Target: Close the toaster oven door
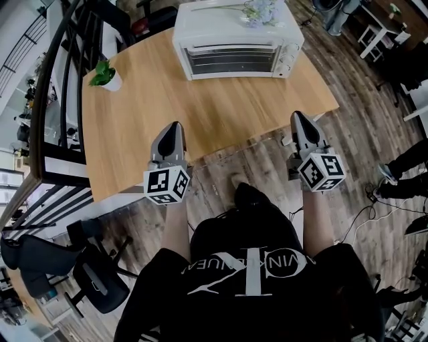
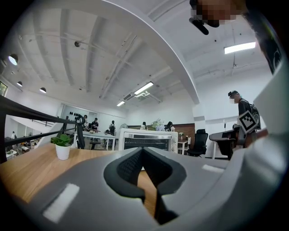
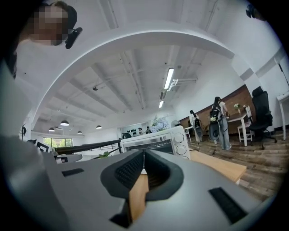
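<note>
A white toaster oven (image 1: 237,39) stands at the far side of the wooden table (image 1: 200,113), its glass door shut flat against the front. It also shows straight ahead in the left gripper view (image 2: 146,140) and in the right gripper view (image 3: 156,140). My left gripper (image 1: 175,126) hovers over the table's near edge, jaws together with nothing between them. My right gripper (image 1: 296,116) is held off the table's near right corner, jaws also closed and empty. Both are well short of the oven. Flowers (image 1: 261,10) lie on the oven's top.
A small potted plant (image 1: 105,75) sits at the table's left edge. A black railing (image 1: 63,87) runs along the left. An office chair (image 1: 93,277) stands on the floor at lower left. Cables (image 1: 364,214) trail on the floor to the right, where people stand.
</note>
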A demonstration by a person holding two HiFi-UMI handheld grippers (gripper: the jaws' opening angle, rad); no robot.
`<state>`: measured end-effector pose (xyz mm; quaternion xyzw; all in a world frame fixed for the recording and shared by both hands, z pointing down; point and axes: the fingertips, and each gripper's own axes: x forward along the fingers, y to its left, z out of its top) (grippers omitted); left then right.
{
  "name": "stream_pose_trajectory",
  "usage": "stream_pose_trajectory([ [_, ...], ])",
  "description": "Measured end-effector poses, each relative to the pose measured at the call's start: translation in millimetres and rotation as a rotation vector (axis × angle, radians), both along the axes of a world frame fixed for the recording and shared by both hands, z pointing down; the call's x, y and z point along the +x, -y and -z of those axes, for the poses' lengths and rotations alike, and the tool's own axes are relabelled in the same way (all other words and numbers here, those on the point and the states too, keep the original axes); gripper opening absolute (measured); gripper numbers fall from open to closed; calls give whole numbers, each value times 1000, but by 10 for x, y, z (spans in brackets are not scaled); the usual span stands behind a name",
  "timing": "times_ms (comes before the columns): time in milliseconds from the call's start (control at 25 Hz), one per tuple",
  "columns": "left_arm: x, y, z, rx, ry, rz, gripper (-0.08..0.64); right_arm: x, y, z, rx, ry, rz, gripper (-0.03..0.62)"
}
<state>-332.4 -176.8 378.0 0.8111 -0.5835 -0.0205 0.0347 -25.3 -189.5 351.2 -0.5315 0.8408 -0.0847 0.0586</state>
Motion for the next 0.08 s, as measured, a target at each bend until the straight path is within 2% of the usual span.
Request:
stream_pose_trajectory([
  [80,-11,-53,-5,-2,1,0,11,-21,-47,19,6,5,6,18],
])
